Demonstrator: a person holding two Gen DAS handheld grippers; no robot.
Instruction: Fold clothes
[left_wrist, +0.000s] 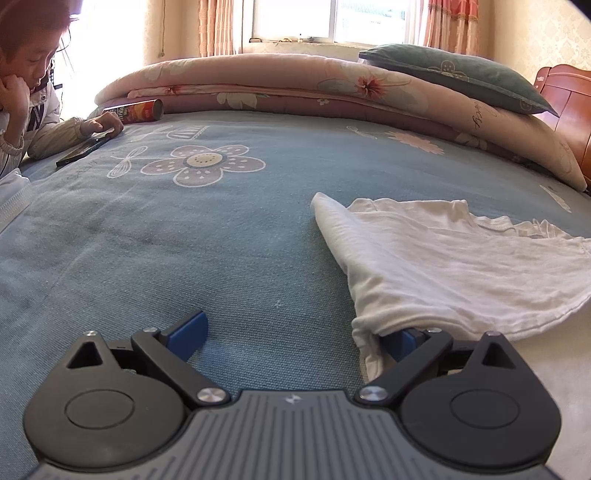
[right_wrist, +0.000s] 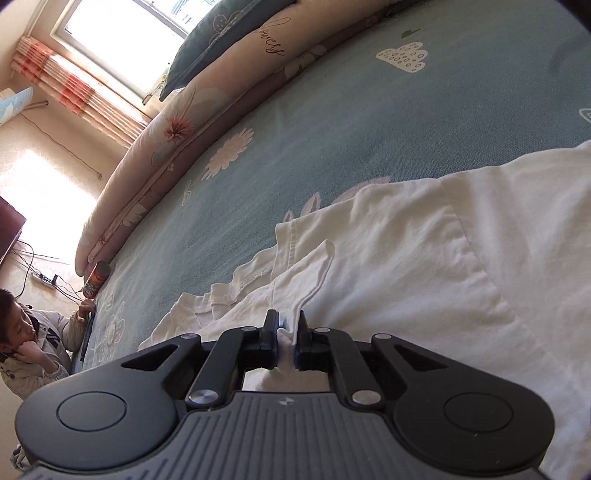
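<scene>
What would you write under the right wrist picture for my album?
Right gripper pinching a fold of the white T-shirt on the blue flowered bedsheet.

Daylight pours in from the window (left_wrist: 332, 18), totally blown out, with glare washing the wall and floor (right_wrist: 48, 181) too. The bed (left_wrist: 221, 240) is evenly lit with soft shadows. Heavy fisheye bending, dark corners, focus decent throughout.

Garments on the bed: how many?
1. A white T-shirt lies on the blue bedsheet, pinched by the right gripper; the open left gripper sits at its edge. Others may lie outside view.
</scene>
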